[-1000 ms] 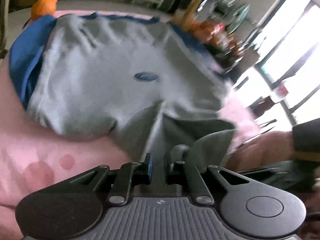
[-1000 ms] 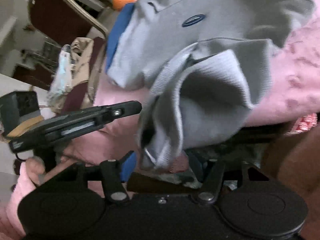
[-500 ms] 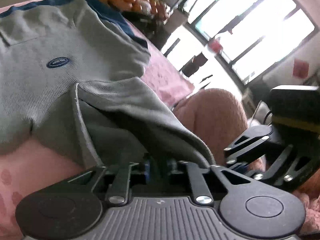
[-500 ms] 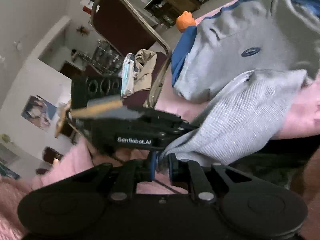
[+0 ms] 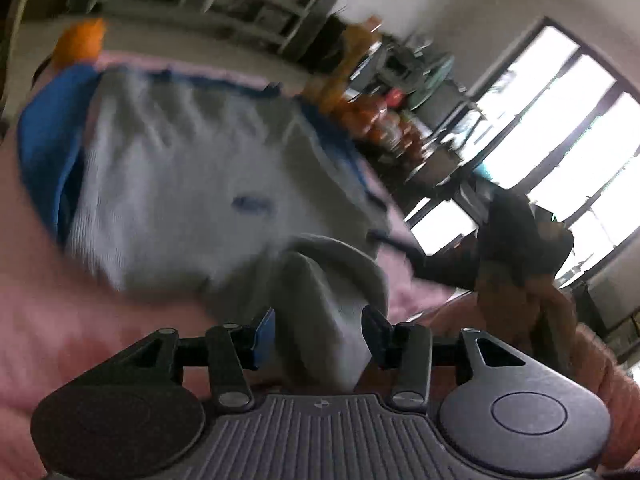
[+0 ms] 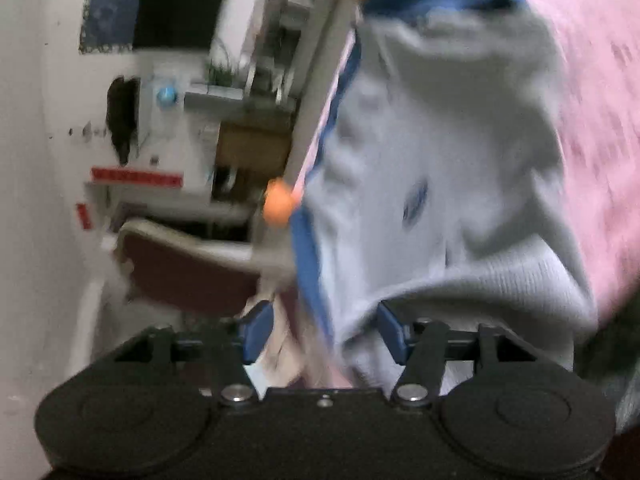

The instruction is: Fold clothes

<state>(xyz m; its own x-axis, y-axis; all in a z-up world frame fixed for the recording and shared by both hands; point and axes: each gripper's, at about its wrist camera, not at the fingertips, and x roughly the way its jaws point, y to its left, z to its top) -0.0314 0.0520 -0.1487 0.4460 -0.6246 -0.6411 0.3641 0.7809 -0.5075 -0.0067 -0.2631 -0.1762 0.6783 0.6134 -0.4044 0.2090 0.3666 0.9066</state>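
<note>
- My left tongs (image 5: 318, 330) stand wide, and a fold of the grey shirt (image 5: 180, 184) rises between the fingers without being pinched.
- My right tongs (image 6: 326, 330) are wide too. The shirt's ribbed hem sags across the gap on the right-finger side, loose as far as I can tell through the blur.
- The shirt lies on the pink cloth (image 5: 60, 320), straight ahead of both tongs. Its body spreads away from me, with the small dark logo (image 5: 250, 204) near the middle and blue trim (image 5: 44, 148) along the far and left edges.
- In the left view its long axis runs from my fingers up toward the far edge, where an orange thing (image 5: 80, 42) sits just past the cloth.
- The near hem is the part in reach. It is bunched into a ridge right at my left fingers, so I judge the left hand better placed to take it, while the right sits toward the blue-edged side.
- I think the next move turns on closing on that hem ridge and carrying it away from me along the long axis.
- Both views are smeared, so exact layers in the ridge are beyond telling.
- I see no basket or bin. A chair (image 6: 188, 272) stands beyond the cloth, left in the right view.
</note>
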